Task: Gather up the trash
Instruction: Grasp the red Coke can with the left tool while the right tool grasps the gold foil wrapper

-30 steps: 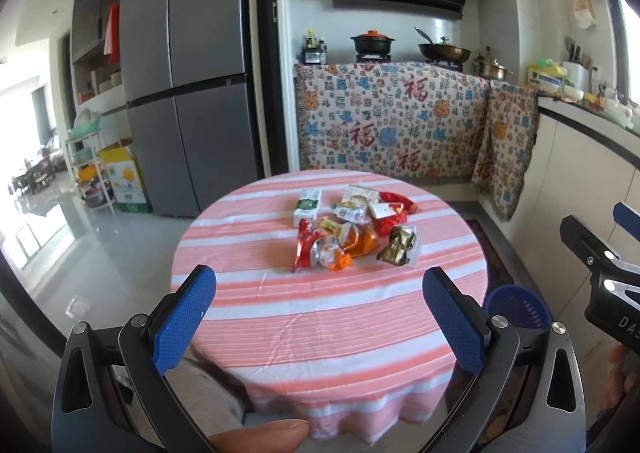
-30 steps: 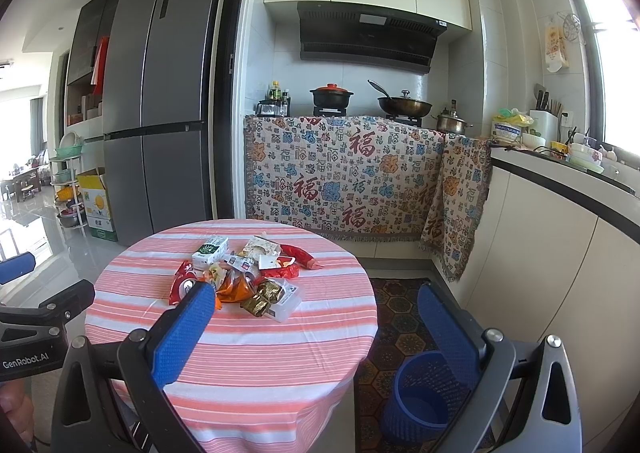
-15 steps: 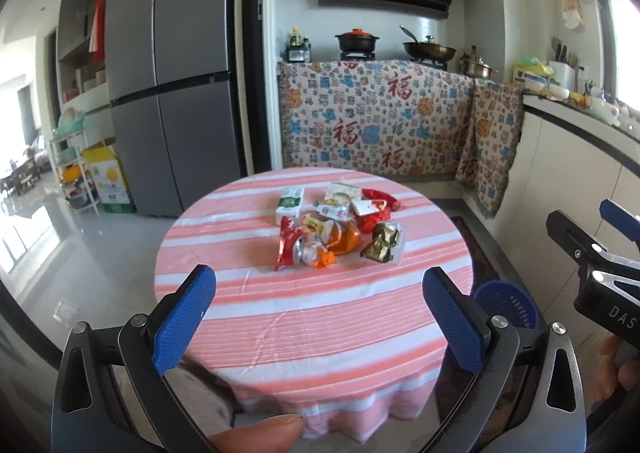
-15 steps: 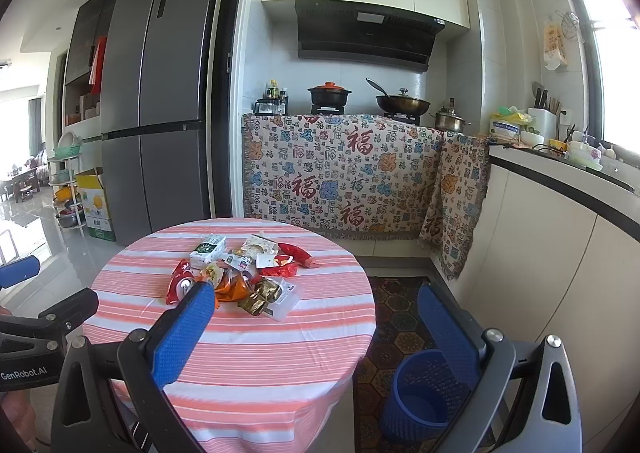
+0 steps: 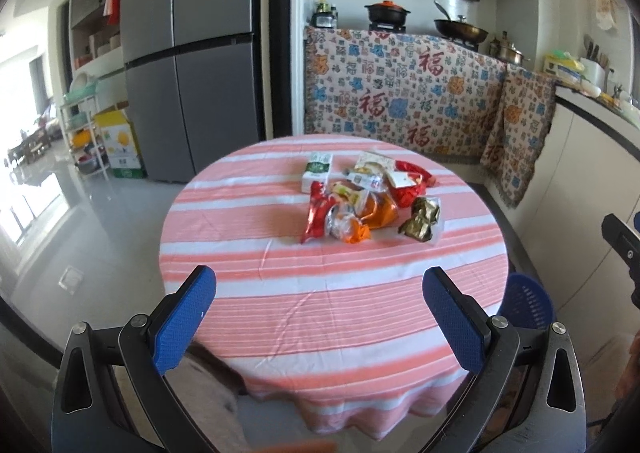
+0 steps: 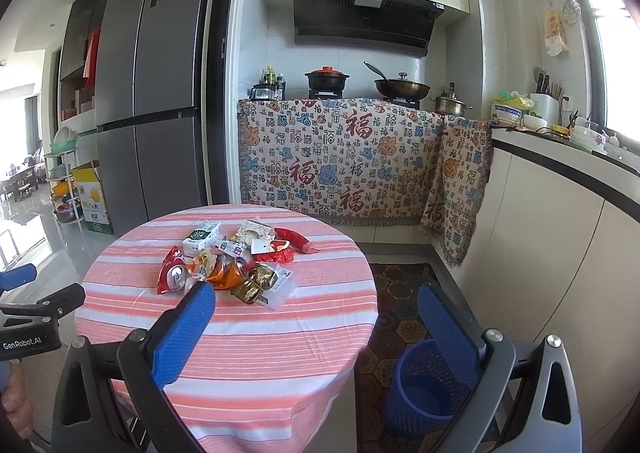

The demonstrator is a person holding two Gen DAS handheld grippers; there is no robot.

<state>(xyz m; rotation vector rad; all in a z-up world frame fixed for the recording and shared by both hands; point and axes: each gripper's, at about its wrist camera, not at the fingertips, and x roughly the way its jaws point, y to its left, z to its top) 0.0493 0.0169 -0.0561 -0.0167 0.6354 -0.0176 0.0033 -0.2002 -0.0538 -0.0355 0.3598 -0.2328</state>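
Both the left hand-held gripper (image 5: 320,309) and right hand-held gripper (image 6: 316,323) gape empty before the trash pile (image 5: 370,201)

A big grey fridge (image 6: 156,113) stands at the back of the kitchen. To the right of the fridge is a stove counter covered by a flowery cloth (image 6: 340,165) with red letters. On top, above the cloth, sit a black pot with an orange lid (image 6: 326,79), a wok (image 6: 400,85) and a small silver pot (image 6: 450,105). A dark hood (image 6: 364,21) hangs above them. To the left of the fridge, on the floor, is a yellow and white box (image 6: 92,193).
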